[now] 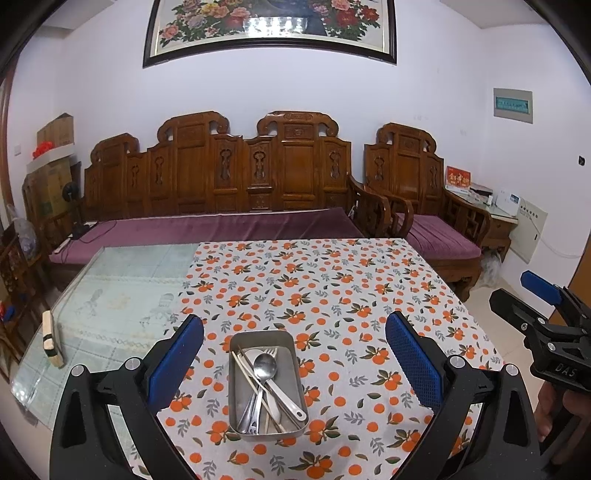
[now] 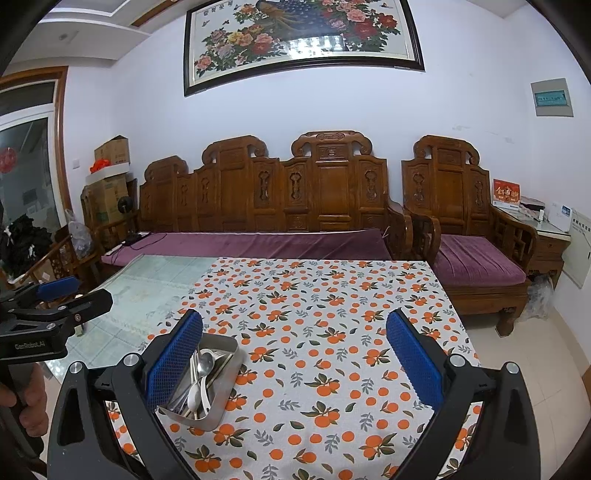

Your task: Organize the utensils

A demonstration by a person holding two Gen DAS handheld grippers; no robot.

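Both hand-held grippers (image 1: pixel 294 363) (image 2: pixel 294 363) gape wide above a rounded steel tray (image 1: pixel 236 413) of jumbled metal utensils (image 1: pixel 264 384)

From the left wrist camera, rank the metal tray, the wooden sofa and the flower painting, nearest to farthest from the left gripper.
1. Metal tray: on the tablecloth, between the open fingers of the left gripper.
2. Wooden sofa: behind the table, against the wall.
3. Flower painting: on the wall, above the sofa.
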